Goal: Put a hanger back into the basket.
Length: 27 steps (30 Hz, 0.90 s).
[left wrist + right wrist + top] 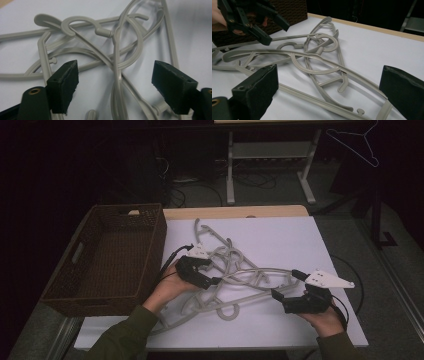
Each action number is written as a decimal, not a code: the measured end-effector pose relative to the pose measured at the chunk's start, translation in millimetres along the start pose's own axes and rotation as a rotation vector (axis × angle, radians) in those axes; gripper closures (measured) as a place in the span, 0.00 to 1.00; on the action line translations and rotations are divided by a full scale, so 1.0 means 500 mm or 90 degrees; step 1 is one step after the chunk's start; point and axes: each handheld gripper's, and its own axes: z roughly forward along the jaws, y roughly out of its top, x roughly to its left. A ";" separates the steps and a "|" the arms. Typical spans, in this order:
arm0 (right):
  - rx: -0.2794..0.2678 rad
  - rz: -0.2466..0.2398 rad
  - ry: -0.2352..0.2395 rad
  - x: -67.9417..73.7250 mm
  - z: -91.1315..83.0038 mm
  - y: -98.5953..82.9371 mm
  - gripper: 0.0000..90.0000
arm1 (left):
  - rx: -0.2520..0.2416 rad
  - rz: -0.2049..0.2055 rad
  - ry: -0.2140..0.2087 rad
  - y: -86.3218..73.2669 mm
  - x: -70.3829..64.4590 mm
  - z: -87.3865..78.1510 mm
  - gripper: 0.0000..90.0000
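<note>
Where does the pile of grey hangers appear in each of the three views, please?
High view: the pile of grey hangers lies mid-table on the white table top, between the two grippers.
Left gripper view: it spreads across the picture, beyond that gripper's open jaws.
Right gripper view: it runs from left to centre.
Shared landmark: the hook loops tangled together.

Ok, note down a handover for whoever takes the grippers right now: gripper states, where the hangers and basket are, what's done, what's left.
Left gripper: open, over the tangle's left side, holding nothing.
Right gripper: open, at the tangle's right end, holding nothing.
Grey hangers: a tangled heap, hooks and arms interlocked, on the white table.
Wicker basket: left of the heap; no hangers seen inside.
Done: none separated or lifted.
Left: probably free one hanger at a time and move it, likely to the basket.
</note>
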 end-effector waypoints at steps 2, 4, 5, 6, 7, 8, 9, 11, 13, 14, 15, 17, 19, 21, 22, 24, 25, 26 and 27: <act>-0.003 -0.001 0.000 -0.001 -0.001 0.000 0.02 | 0.016 -0.002 0.000 -0.003 0.001 0.010 0.31; -0.003 -0.001 0.001 -0.001 -0.001 0.001 0.02 | 0.030 0.002 -0.001 -0.005 0.003 0.016 0.35; -0.002 -0.001 0.000 -0.001 -0.001 0.001 0.02 | 0.038 0.003 -0.001 -0.006 0.002 0.019 0.39; -0.002 0.000 0.000 -0.002 0.000 0.001 0.02 | 0.044 0.004 0.001 -0.006 0.001 0.023 0.41; -0.003 0.000 0.001 -0.002 0.000 0.001 0.02 | 0.048 0.007 0.001 -0.006 0.001 0.026 0.42; -0.004 0.002 0.001 -0.002 -0.001 0.001 0.02 | 0.053 0.011 -0.001 -0.006 0.002 0.029 0.44; -0.004 0.002 0.000 -0.002 -0.001 0.001 0.02 | 0.058 0.007 0.001 -0.006 0.001 0.032 0.46; -0.005 -0.001 -0.001 -0.003 -0.003 0.000 0.02 | 0.062 0.003 0.001 -0.007 0.000 0.038 0.50; -0.005 0.002 -0.001 -0.003 -0.004 0.000 0.02 | 0.071 0.001 0.002 -0.008 0.001 0.042 0.54; -0.005 0.004 -0.001 -0.003 -0.005 0.000 0.02 | 0.076 0.001 0.000 -0.009 0.002 0.045 0.55; -0.005 0.005 -0.002 -0.003 -0.005 0.002 0.02 | 0.083 0.001 0.000 -0.009 0.001 0.047 0.57; -0.009 0.006 -0.001 -0.003 -0.002 0.004 0.02 | 0.086 -0.006 0.002 -0.011 -0.002 0.053 0.59; -0.011 0.008 0.001 0.000 -0.001 0.006 0.02 | 0.094 -0.003 0.003 -0.010 -0.004 0.057 0.61; -0.010 0.004 0.004 0.002 -0.001 0.004 0.02 | 0.096 -0.004 0.002 -0.006 -0.007 0.063 0.63; -0.010 0.002 0.004 0.003 -0.001 0.004 0.02 | 0.098 -0.004 0.002 -0.005 -0.008 0.065 0.64; -0.012 0.006 0.004 0.004 -0.002 0.003 0.02 | 0.099 -0.004 0.001 -0.002 -0.010 0.067 0.67; -0.014 0.005 0.005 0.003 -0.002 0.004 0.02 | 0.101 0.000 0.002 0.001 -0.012 0.070 0.67; -0.014 0.002 0.005 0.003 -0.003 0.004 0.02 | 0.100 -0.003 0.002 0.003 -0.012 0.071 0.69; -0.015 0.001 0.006 0.004 -0.003 0.004 0.02 | 0.098 -0.006 0.000 0.003 -0.011 0.073 0.70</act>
